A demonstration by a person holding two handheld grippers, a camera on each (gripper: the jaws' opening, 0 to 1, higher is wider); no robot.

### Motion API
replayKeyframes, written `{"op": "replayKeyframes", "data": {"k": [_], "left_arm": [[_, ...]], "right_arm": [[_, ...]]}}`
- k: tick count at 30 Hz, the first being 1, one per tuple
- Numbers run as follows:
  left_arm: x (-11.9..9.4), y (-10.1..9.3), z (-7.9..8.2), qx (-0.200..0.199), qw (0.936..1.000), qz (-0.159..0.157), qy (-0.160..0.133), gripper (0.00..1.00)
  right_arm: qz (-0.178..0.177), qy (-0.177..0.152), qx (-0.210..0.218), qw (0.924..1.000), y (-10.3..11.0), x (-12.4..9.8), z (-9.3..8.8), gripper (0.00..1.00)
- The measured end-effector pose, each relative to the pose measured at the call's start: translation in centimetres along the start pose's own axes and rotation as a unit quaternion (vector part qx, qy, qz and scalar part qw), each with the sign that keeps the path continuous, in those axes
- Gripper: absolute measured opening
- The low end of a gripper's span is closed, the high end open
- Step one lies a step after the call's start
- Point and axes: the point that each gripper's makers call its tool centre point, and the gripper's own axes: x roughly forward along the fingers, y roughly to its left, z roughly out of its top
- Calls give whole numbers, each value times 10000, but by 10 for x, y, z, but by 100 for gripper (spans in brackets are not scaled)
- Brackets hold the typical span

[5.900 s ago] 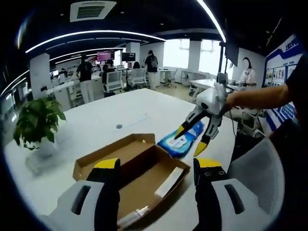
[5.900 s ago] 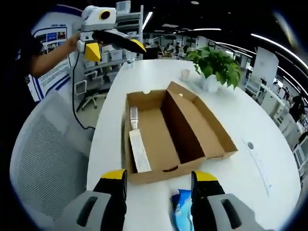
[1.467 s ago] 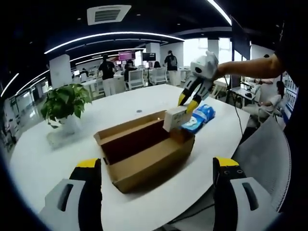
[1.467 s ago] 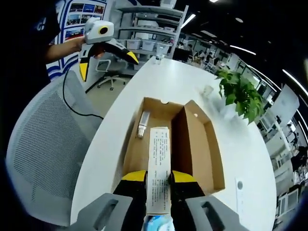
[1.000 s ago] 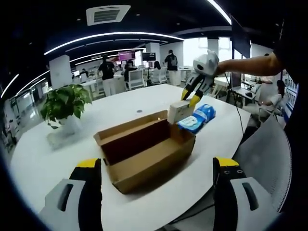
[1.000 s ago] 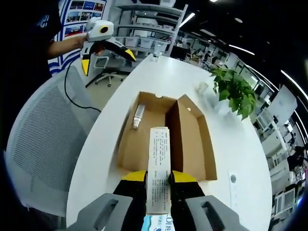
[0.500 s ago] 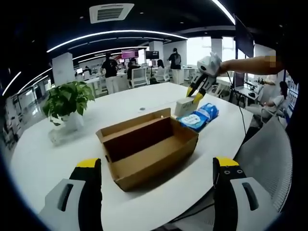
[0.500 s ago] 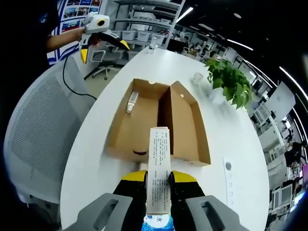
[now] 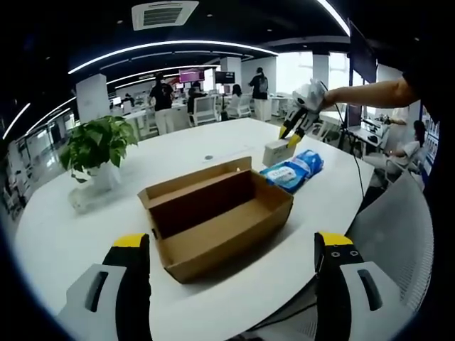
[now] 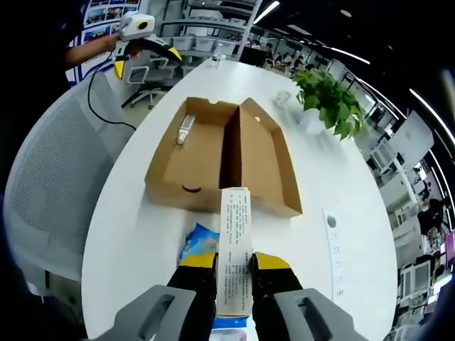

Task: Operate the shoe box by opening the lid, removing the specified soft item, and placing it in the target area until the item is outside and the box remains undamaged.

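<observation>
Left gripper view: looking across a white table (image 9: pixel 170 153) at the open shoe box (image 9: pixel 217 213), lid folded back, sitting near the middle. Own left gripper (image 9: pixel 231 266) hanging low in front of the box with jaws spread wide, gripping nothing. Beyond the box, right gripper (image 9: pixel 291 136) reaching in from the right, clamping a small white carton (image 9: pixel 276 153) just above the table. Blue soft pack (image 9: pixel 293 170) lying on the table just beside the box's far corner, outside it. Potted plant (image 9: pixel 92 145) standing at the left. Grey mesh chair (image 9: pixel 398 227) at the right edge. People standing far back among desks.

Right gripper view: looking down along the right gripper (image 10: pixel 234 273), jaws closed tight on the long white carton (image 10: pixel 234 259), printed side up, carton pointing toward the box. Blue pack (image 10: pixel 199 241) lying on the table (image 10: pixel 135 213) beneath the carton, between gripper and box, partly hidden. Shoe box (image 10: pixel 227 160) lying open beyond, a small tube (image 10: pixel 183 130) resting in its left compartment. Left gripper (image 10: pixel 142 42) held up at top left, jaws apart, by a hand. Plant (image 10: pixel 323 99) standing past the box at upper right. Chair (image 10: pixel 50 192) at the left.
</observation>
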Motion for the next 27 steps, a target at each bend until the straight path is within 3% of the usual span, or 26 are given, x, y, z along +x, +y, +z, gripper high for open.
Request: {"op": "replayKeyframes", "data": {"k": [11,27], "left_arm": [[9,-2,3,59,9999,-75,60,100],[15,0,-7,13,9995,-106,288,99]], "right_arm": [[-46,233,86,9997,-14,-7,-37,14],[-90,593,227,9979,-31,-8,-88,14]]}}
